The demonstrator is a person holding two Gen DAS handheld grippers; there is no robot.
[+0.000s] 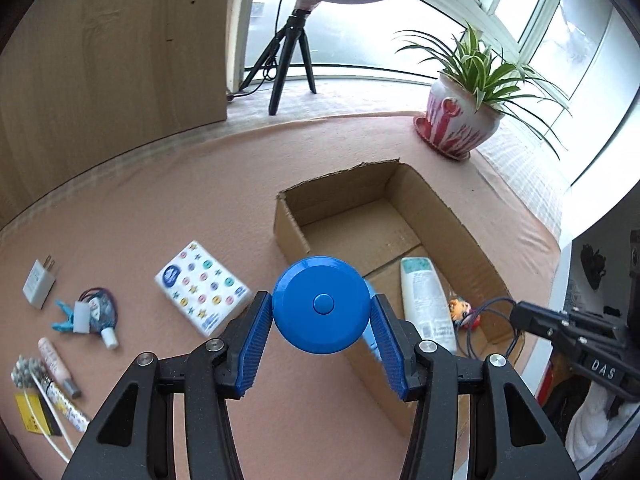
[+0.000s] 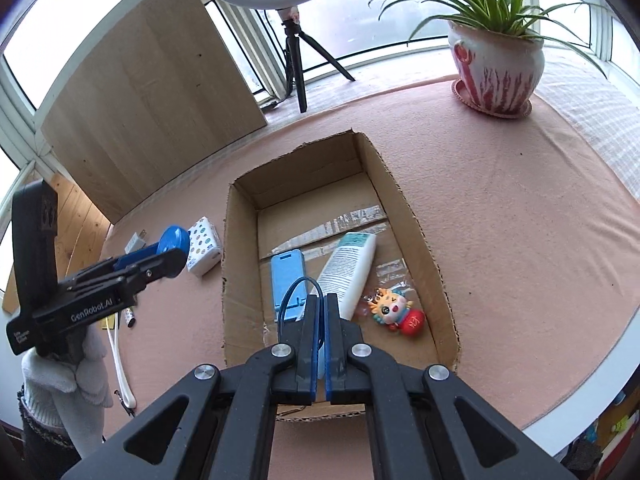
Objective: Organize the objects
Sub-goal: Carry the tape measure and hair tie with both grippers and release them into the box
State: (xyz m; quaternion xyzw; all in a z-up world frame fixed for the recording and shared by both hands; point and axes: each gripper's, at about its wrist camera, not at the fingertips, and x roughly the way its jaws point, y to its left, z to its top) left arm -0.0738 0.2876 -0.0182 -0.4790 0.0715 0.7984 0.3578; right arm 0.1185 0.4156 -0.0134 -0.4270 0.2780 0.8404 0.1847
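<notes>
My left gripper (image 1: pixel 322 312) is shut on a round blue disc-shaped case (image 1: pixel 321 305) and holds it above the table, just left of the cardboard box (image 1: pixel 288 236). It also shows in the right wrist view (image 2: pixel 173 242). My right gripper (image 2: pixel 320 300) is shut on a thin blue cable loop (image 2: pixel 298 292) above the near end of the box (image 2: pixel 240 264). In the box lie a white tube (image 2: pixel 352 268), a blue phone-like case (image 2: pixel 287 276) and a small cartoon charm (image 2: pixel 394 310).
On the pink table left of the box lie a patterned tissue pack (image 1: pixel 204 286), a white charger plug (image 1: pixel 39 284), a blue clip with cables (image 1: pixel 86 314), a small tube (image 1: pixel 58 366) and a white cable (image 2: pixel 120 368). A potted plant (image 1: pixel 460 120) and a ring-light tripod (image 1: pixel 290 48) stand behind.
</notes>
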